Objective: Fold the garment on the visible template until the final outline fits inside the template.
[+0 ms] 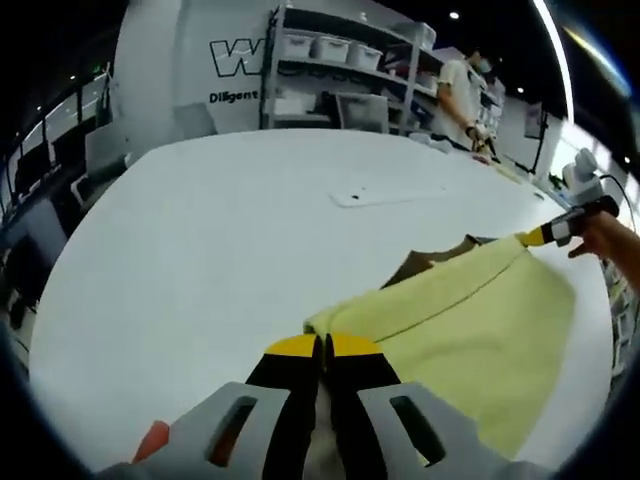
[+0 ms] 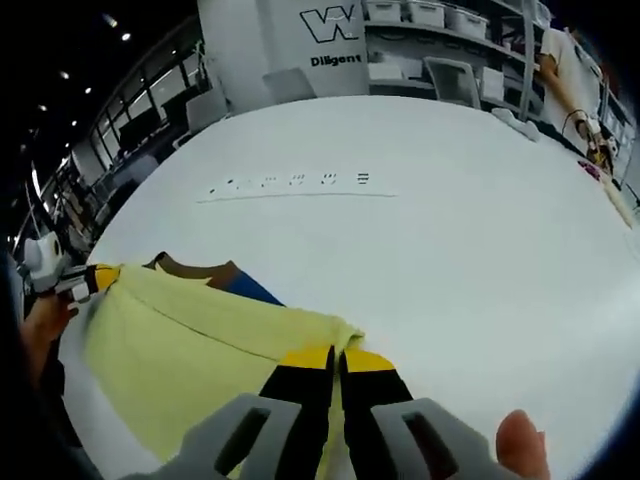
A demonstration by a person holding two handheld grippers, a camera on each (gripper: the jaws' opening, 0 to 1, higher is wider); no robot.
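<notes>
Lying on the white worktop (image 1: 230,230): yellow garment (image 1: 470,330), one corner pinched in left gripper (image 1: 322,345) jaws, another in right gripper (image 2: 336,356) jaws. Best to keep the held edge taut and level, carrying both corners over together. Beneath the garment, brown and blue patches, possibly the template; outline mostly hidden.

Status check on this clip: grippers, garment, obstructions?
Left hand-held gripper shut on yellow garment corner. Right hand-held gripper shut on opposite corner. Garment partly folded on white table. Nothing blocking.
</notes>
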